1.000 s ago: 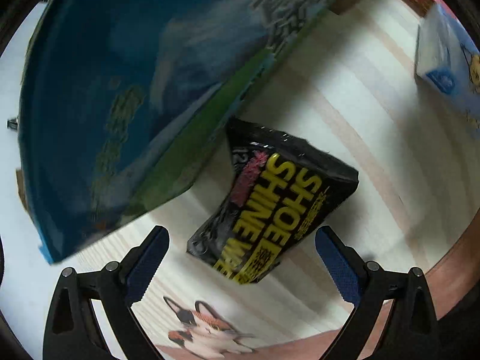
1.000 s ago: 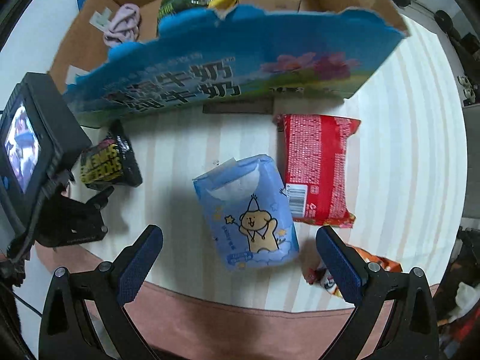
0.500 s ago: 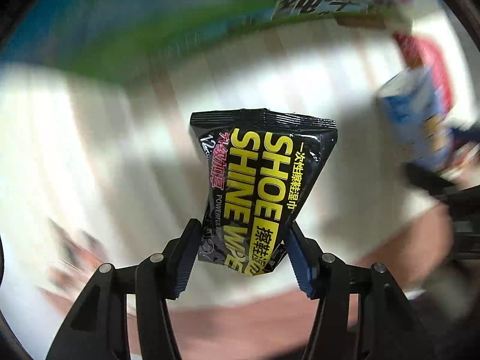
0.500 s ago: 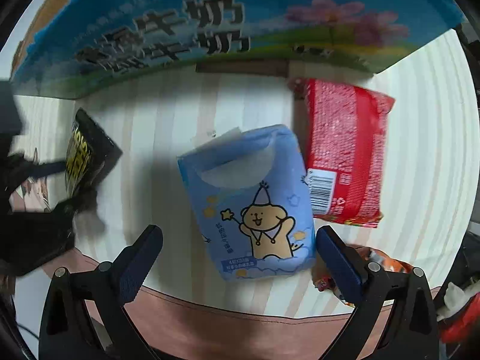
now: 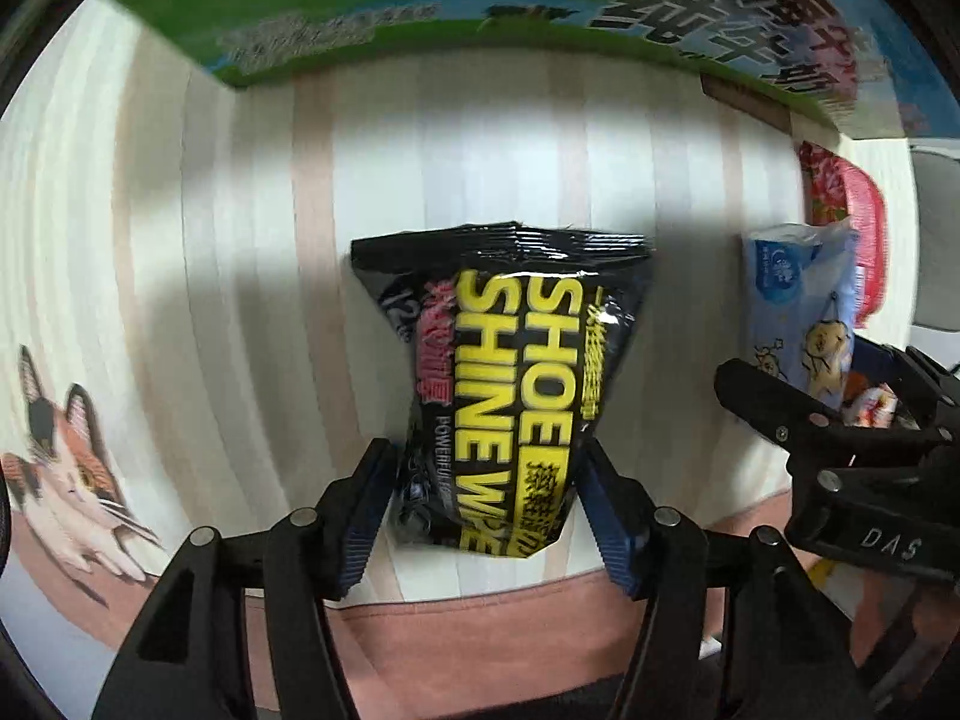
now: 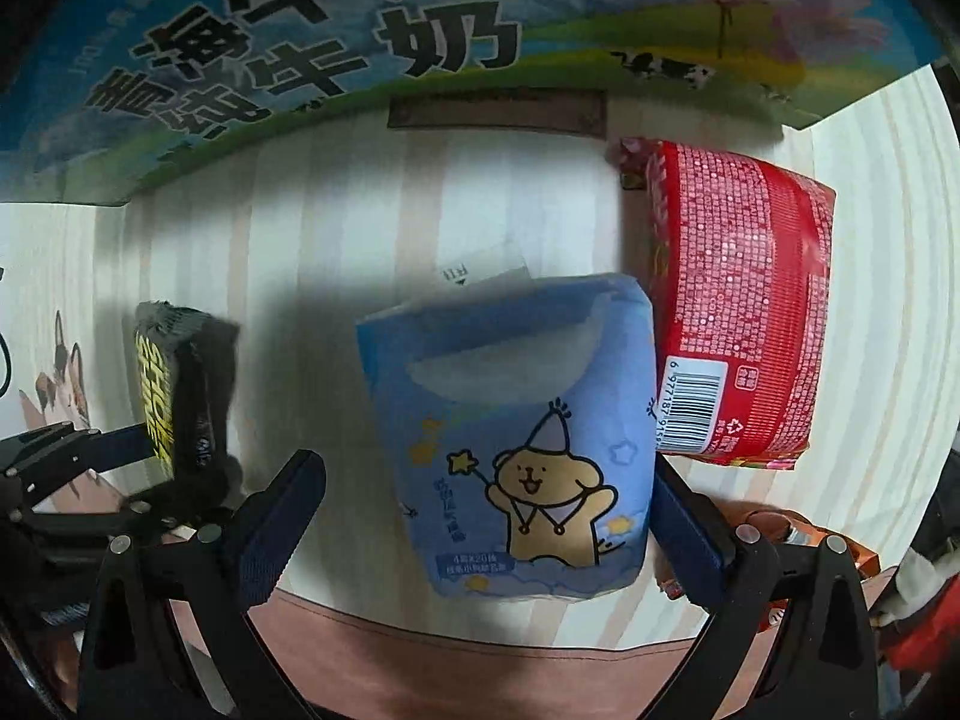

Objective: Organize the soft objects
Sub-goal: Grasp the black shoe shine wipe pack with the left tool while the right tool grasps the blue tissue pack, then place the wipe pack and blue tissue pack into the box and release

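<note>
Left claw: your pads have just been closing and now pinch the low end of the shoe shine wipes pack, frame centre; grip firmly before lifting.
Right claw: wide, narrowing, straddling the blue tissue pack without a grip; centre it.
Milk carton box: top edge, likely the destination.

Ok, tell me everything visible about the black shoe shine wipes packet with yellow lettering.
The black shoe shine wipes packet is a glossy, crinkled plastic pouch with a crimped seal at its far end, large yellow "SHOE SHINE WIPE" lettering and smaller red and white print. It looks soft and pinched narrower at its near end, where the left gripper has its blue ribbed pads pressed on both sides. Beneath it is the striped pale tablecloth; whether it is lifted is unclear. From the right wrist view it stands on edge, apart from other packs.
</note>
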{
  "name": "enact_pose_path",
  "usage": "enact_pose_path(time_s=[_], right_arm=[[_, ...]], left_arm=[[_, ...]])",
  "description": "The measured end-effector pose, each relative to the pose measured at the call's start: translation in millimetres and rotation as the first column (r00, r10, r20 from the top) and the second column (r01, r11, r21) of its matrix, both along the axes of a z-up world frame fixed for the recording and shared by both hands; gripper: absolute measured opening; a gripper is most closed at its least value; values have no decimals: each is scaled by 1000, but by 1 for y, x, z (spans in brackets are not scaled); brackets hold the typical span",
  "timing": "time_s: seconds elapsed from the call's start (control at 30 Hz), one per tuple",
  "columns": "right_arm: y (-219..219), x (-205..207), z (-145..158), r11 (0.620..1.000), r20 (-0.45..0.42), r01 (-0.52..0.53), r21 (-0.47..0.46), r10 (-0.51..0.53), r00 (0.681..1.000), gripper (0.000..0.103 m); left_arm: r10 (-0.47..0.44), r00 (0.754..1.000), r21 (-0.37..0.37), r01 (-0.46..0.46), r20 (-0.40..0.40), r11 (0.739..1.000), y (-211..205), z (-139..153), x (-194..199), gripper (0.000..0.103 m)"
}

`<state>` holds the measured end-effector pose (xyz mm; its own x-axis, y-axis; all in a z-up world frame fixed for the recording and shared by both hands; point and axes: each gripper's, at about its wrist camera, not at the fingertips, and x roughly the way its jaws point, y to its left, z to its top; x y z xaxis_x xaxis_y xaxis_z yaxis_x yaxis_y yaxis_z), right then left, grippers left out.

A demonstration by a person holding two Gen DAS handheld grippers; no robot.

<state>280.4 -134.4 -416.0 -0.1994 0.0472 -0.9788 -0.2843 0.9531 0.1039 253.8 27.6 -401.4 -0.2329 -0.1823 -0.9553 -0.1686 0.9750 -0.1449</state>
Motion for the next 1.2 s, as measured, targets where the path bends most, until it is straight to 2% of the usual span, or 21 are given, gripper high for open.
enact_pose_path(time_s=[0.03,0.07,0.1,0.13,0.2,0.3,0.43,0.6,0.67,0.77,0.87,0.9,0.97,1.03,1.1,1.2], right_arm=[[-1,-2,-2,1000,-4,9,-3,-9,1000,92],[-3,0,-5,1000,-7,13,-13,-13,1000,82],[-3,2,-3,1000,15,11,-26,-11,1000,73],[-3,1,-2,999,20,9,-31,-8,1000,68],[-8,-3,1,1000,23,18,-21,-18,1000,53],[-13,-6,7,999,21,32,-2,-32,999,46],[-20,-12,32,997,7,32,73,-33,999,44],[-36,-13,101,980,56,4,197,-16,998,44],[-42,-2,134,973,96,-7,231,-15,995,44],[-48,11,183,965,162,-19,260,-25,986,44],[-52,46,216,957,206,-24,289,-38,978,44],[-46,62,225,958,214,-23,287,-40,976,44],[-39,83,228,961,228,-13,277,-53,972,44],[-37,110,227,964,218,0,265,-60,974,44],[-34,138,213,969,203,14,246,-65,977,44],[-24,167,186,977,170,25,213,-62,983,44]], left_arm=[[-9,1000,22,9,8,1000,-5,1,0,58],[-11,1000,42,11,16,999,-12,4,0,57],[-11,1000,63,10,24,998,-20,5,-1,53],[-8,999,81,5,33,997,-24,6,-2,49],[24,999,81,-27,37,996,-30,7,-1,45],[69,997,70,-71,41,995,-44,14,-14,43],[121,990,29,-123,79,992,-50,43,-34,43],[217,961,-87,-204,169,975,-56,113,-39,43],[239,944,-131,-213,229,968,-61,148,-23,43],[239,929,-184,-192,282,964,-58,185,15,43],[225,922,-193,-170,316,966,-38,214,54,43],[219,921,-188,-164,323,968,-24,215,66,43],[221,919,-175,-171,327,970,-20,214,92,43],[229,926,-179,-181,301,967,-10,200,123,43],[249,934,-193,-203,257,960,-4,182,154,43],[262,946,-195,-225,190,955,-3,153,171,43]])
